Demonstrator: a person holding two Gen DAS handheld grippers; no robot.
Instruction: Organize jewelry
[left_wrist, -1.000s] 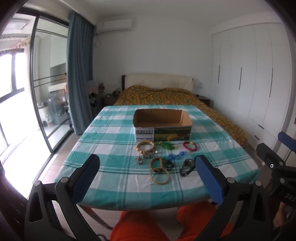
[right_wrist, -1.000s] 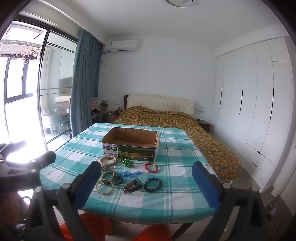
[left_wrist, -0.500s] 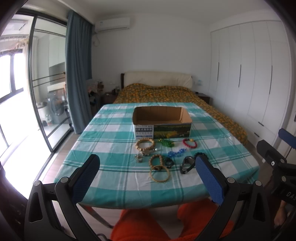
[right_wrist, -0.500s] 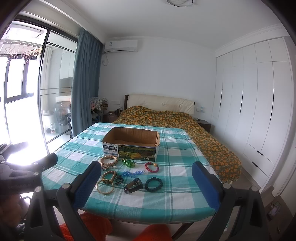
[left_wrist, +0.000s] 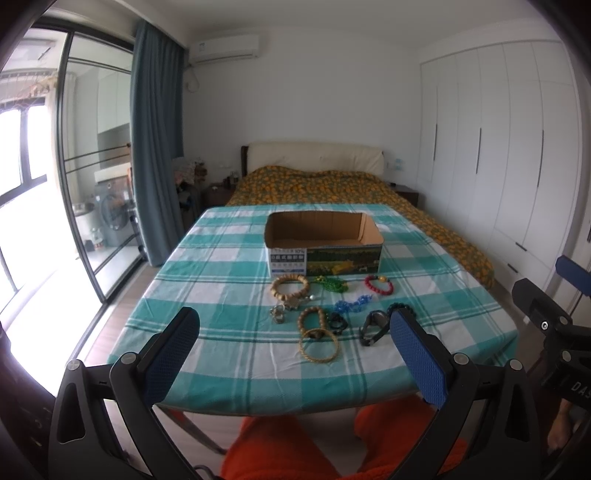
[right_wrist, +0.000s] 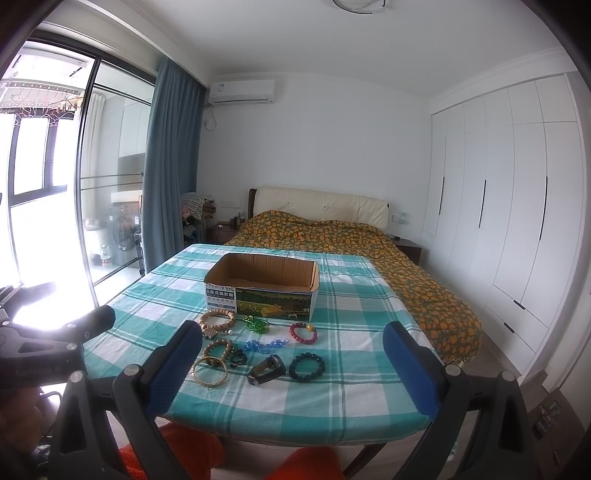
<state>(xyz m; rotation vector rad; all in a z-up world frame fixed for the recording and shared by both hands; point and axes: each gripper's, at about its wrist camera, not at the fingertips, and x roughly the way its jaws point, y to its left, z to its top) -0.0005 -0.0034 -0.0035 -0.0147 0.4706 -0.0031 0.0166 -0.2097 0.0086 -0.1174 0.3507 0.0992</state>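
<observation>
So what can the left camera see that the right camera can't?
Only the left wrist view shows the small silver charm; in the right wrist view a tool finger covers that spot. Only the right wrist view shows the whole dark bead bracelet and the ceiling lamp. Both show the cardboard box, the gold bangle, the red bracelet and the bed.

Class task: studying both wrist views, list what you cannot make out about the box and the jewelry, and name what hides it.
- Cardboard box floor: both views, hidden behind its front wall.
- Dark bead bracelet: left wrist view, partly covered by the left gripper's fingers.
- Silver trinket: too small to identify.
</observation>
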